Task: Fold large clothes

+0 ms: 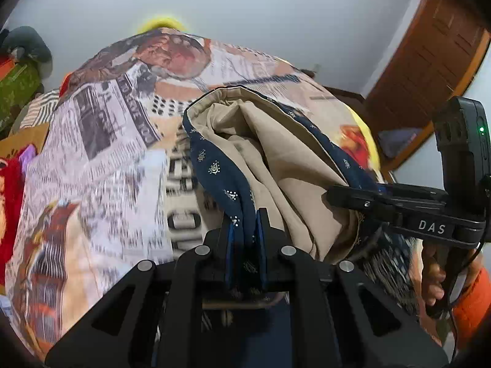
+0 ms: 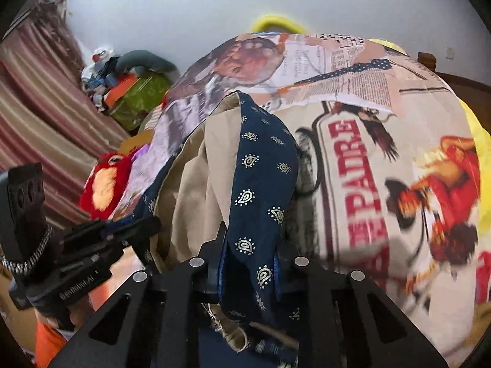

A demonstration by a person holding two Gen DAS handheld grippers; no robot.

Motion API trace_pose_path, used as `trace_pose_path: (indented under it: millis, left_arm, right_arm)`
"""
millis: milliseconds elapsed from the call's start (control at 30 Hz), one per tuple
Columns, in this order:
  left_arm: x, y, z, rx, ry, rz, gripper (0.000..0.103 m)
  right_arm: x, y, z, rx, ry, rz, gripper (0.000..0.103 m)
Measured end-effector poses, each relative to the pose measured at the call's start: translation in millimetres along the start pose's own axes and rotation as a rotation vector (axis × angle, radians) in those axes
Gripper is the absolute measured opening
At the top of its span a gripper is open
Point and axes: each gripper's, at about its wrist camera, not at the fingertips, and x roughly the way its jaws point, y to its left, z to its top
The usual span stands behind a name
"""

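Left gripper (image 1: pixel 245 230) and right gripper (image 2: pixel 250 257), jaws each clamped on navy garment (image 2: pixel 264 184), side by side over bedsheet (image 2: pixel 368 159).

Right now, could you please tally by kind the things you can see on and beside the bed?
Navy paisley-print garment with beige lining: 1
Black two-finger grippers, left gripper and right gripper, both clamped on it: 2
Newspaper-print bedsheet: 1
Red plush toy: 1
Total: 5

Garment (image 1: pixel 276 165) hangs between both grippers, above the bedsheet (image 1: pixel 101 153). Left gripper (image 1: pixel 245 230) grips its left edge, right gripper (image 2: pixel 248 260) its right. Plush toy (image 2: pixel 104 184) left of bed; door (image 1: pixel 429 70) right.
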Motion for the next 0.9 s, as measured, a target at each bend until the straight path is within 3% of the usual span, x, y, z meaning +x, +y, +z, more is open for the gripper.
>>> trace_pose_path:
  millis: [167,500,600,667,767,900]
  left_arm:
    - [-22.5,-10.5,-42.0,0.025,0.053,-0.021,0.013]
    - [-12.1,-7.2,-128.7,0.040,0.201,0.055,0.016]
    - [-11.3,-3.1,-147.7,0.037,0.225,0.085,0.030]
    - [-15.6,0.4,-157.0,0.029,0.234,0.094,0.046]
    - [-25.2,5.4,-163.4,0.030,0.225,0.104,0.053]
    - [-38.8,13.8,-154.8,0.015,0.189,0.108,0.054]
  right_arm:
    - [-34.7,16.1,-41.5,-0.028,0.012,0.022,0.020]
    - [-52.2,25.0,-135.0,-0.083,0.090,-0.100,0.021]
    - [-48.6,16.7,-151.6,-0.055,0.154,-0.126,0.021]
    - [-47.4,10.6,-159.8,-0.035,0.194,-0.140,0.021]
    - [-51.8,3.6,-168.5,-0.035,0.215,-0.181,0.021]
    - [-63.2,4.8,-170.2,-0.085,0.210,-0.236,0.021]
